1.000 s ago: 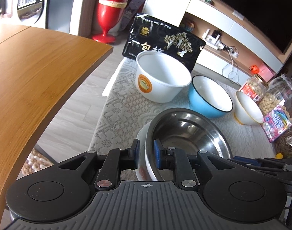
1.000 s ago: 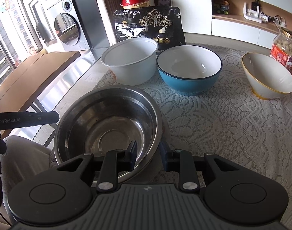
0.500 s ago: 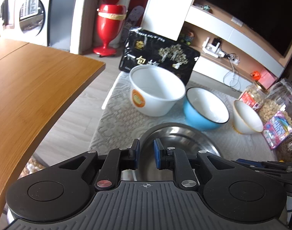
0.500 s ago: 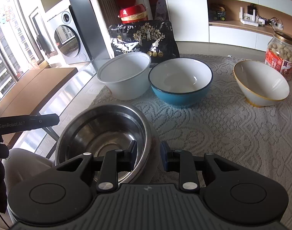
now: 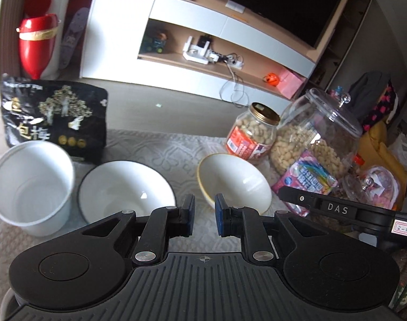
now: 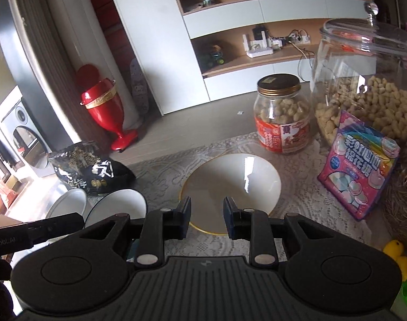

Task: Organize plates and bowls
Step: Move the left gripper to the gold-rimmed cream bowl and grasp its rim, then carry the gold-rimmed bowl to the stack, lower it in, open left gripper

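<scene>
On the lace cloth (image 6: pixel 297 203) — gold-rimmed bowl (image 6: pixel 231 184), mouth tilted toward the right gripper (image 6: pixel 206 218).

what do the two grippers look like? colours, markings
Both are matte black: ribbed housing, two round side discs, silver pivot screws. The left gripper and right gripper have blue finger pads. Side-on, the left one reads "GenRobot.AI"; the right reads "DAS" with a white tag.

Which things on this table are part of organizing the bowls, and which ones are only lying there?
For the job:
- gold-rimmed white bowl
- dark-rimmed bowl
- tall white bowl

Just lying about:
- gold-lidded snack jar
- big glass jar
- pink candy bag
- black snack bag
- yellow duck toy
</scene>
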Demonstrator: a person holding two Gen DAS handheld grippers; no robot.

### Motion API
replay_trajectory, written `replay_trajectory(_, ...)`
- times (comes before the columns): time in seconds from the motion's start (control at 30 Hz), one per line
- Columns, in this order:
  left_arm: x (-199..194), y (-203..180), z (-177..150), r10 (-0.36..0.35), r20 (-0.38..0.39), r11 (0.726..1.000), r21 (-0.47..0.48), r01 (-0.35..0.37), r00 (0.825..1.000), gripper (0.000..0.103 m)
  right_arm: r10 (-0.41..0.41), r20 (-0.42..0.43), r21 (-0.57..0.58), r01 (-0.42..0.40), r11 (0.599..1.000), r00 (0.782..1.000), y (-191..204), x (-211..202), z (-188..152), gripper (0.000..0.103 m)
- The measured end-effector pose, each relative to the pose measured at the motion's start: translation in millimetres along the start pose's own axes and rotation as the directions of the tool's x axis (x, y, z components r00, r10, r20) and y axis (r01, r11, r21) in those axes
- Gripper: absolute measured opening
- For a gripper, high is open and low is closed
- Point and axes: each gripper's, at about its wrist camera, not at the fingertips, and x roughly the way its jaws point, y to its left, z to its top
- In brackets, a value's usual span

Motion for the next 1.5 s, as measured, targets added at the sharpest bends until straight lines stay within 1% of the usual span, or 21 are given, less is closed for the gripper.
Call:
replay_trajectory(0.03, 19.4, -4.8, 7.8, -0.039, -0.03, 0.999, -0.005, 0.039, 0.999, 0.018, -0.018, -0.007, 0.03, 0.018, 0.999, 1.0, -14.5, 8.3, 4.3, 0.026)
replay_trajectory(0.1, 50.9, -11.4, 20.0, -0.069, -0.081, 0.998, -0.006, 0.069, 0.994, 0.018, -0.04, -0.035, 0.068, 0.043, 0.997, 0.999, -34.6, 25.5, 9.6, 0.026)
replay_trajectory(0.17, 81.9, -16.7, 31.4, -0.045, -0.126, 0.999, 0.016, 0.047, 0.991, 0.018, -0.061, -0.075, 0.086, 0.068, 0.994, 0.995, -50.7, 43.8, 12.0, 0.026)
replay_trajectory(0.23, 110.7, -19.4, 41.2, 0.024, -0.141, 0.998, 0.065, -0.015, 0.99, 0.018, -0.081, -0.105, 0.093, 0.091, 0.992, 0.991, -63.7, 60.2, 13.0, 0.026)
replay_trajectory(0.27, 121.0, -19.6, 44.5, 0.038, -0.148, 0.997, 0.078, -0.027, 0.988, 0.018, -0.084, -0.113, 0.1, 0.096, 0.99, 0.99, -69.0, 66.0, 13.0, 0.026)
replay_trajectory(0.33, 144.5, -13.3, 51.2, 0.047, -0.169, 0.997, 0.072, -0.035, 0.985, 0.018, -0.081, -0.126, 0.13, 0.098, 0.987, 0.989, -79.2, 78.9, 13.8, 0.026)
replay_trajectory(0.4, 169.9, -7.1, 54.9, 0.046, -0.213, 0.998, 0.054, -0.035, 0.976, 0.018, -0.074, -0.133, 0.158, 0.095, 0.983, 0.988, -86.8, 88.6, 13.5, 0.027)
replay_trajectory(0.43, 182.8, -3.4, 55.6, 0.055, -0.236, 0.998, 0.043, -0.046, 0.97, 0.018, -0.073, -0.141, 0.165, 0.097, 0.982, 0.987, -89.9, 93.8, 13.6, 0.027)
replay_trajectory(0.53, 205.3, 3.7, 53.9, 0.1, -0.266, 0.995, 0.039, -0.093, 0.959, 0.018, -0.07, -0.161, 0.173, 0.098, 0.98, 0.984, -94.0, 107.7, 13.9, 0.03)
replay_trajectory(0.6, 217.0, 8.3, 51.9, 0.088, -0.277, 0.996, 0.022, -0.085, 0.957, 0.023, -0.062, -0.175, 0.174, 0.093, 0.98, 0.983, -94.9, 116.0, 14.8, 0.03)
replay_trajectory(0.67, 224.2, 10.9, 48.8, 0.059, -0.287, 0.998, 0.0, -0.061, 0.956, 0.024, -0.045, -0.192, 0.178, 0.08, 0.981, 0.98, -95.5, 126.6, 16.1, 0.03)
replay_trajectory(0.77, 232.4, 10.8, 42.6, 0.033, -0.3, 0.999, 0.002, -0.034, 0.953, 0.024, -0.021, -0.211, 0.189, 0.062, 0.98, 0.977, -94.9, 143.1, 15.7, 0.03)
replay_trajectory(0.97, 249.4, 13.9, 29.3, -0.013, -0.368, 1.0, -0.029, 0.002, 0.93, 0.025, 0.024, -0.263, 0.198, 0.029, 0.98, 0.964, -92.4, 166.1, 7.1, 0.03)
replay_trajectory(1.0, 250.3, 13.0, 27.4, -0.016, -0.371, 1.0, -0.024, 0.007, 0.928, 0.025, 0.034, -0.272, 0.201, 0.022, 0.979, 0.962, -92.7, 168.7, 5.7, 0.029)
replay_trajectory(1.03, 249.7, 10.7, 25.4, -0.004, -0.367, 1.0, -0.006, 0.002, 0.93, 0.025, 0.043, -0.283, 0.207, 0.017, 0.978, 0.958, -93.4, 171.4, 3.8, 0.029)
replay_trajectory(1.1, 247.5, 6.5, 23.0, 0.013, -0.375, 1.0, 0.02, -0.006, 0.927, 0.025, 0.05, -0.297, 0.196, 0.01, 0.981, 0.953, -92.3, 173.7, 1.2, 0.022)
replay_trajectory(1.13, 246.3, 4.5, 22.0, 0.021, -0.383, 0.999, 0.032, -0.009, 0.923, 0.024, 0.044, -0.3, 0.169, 0.008, 0.986, 0.953, -89.1, 173.3, 1.0, 0.019)
replay_trajectory(1.23, 243.2, -3.1, 18.9, 0.069, -0.412, 0.996, 0.081, -0.039, 0.909, 0.026, 0.015, -0.308, 0.117, 0.022, 0.993, 0.951, -82.1, 167.8, -0.6, 0.019)
replay_trajectory(1.33, 235.4, -11.5, 12.4, 0.107, -0.425, 0.992, 0.105, -0.069, 0.899, 0.027, 0.013, -0.319, 0.105, 0.021, 0.994, 0.948, -82.3, 159.8, -3.9, 0.019)
replay_trajectory(1.4, 225.2, -19.1, 5.9, 0.128, -0.42, 0.988, 0.138, -0.076, 0.898, 0.027, 0.031, -0.332, 0.119, 0.009, 0.993, 0.943, -85.0, 151.5, -7.3, 0.02)
replay_trajectory(1.5, 201.8, -26.3, -4.6, 0.129, -0.407, 0.985, 0.155, -0.071, 0.904, 0.026, 0.051, -0.334, 0.111, -0.015, 0.994, 0.941, -83.9, 130.6, -14.1, 0.02)
